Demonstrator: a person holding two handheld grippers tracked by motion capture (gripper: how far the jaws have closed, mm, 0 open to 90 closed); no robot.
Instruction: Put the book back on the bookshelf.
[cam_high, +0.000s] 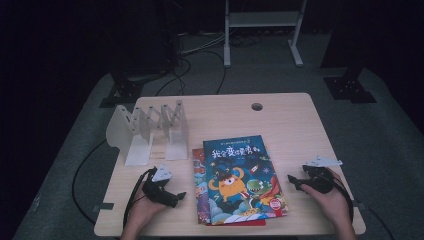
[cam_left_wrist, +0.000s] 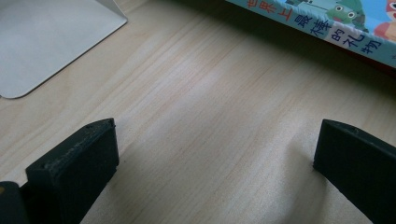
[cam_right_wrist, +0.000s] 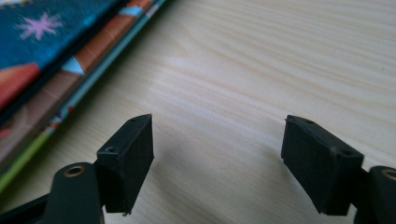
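While flanking the books (cam_high: 240, 180), left claw (cam_high: 181, 196) released, right claw (cam_high: 291, 181) released, hands low.

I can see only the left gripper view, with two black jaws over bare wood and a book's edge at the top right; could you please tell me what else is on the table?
Observer: The books are a small stack lying flat mid-table, a blue monster cover on top.
Operator: Thank you. What is the pale plate at my top left?
Observer: It is the foot of a white folding rack standing at the table's far left.
Operator: And where is the right gripper, please?
Observer: The right gripper rests right of the stack, jaws open, nothing between them, pointing at the books.
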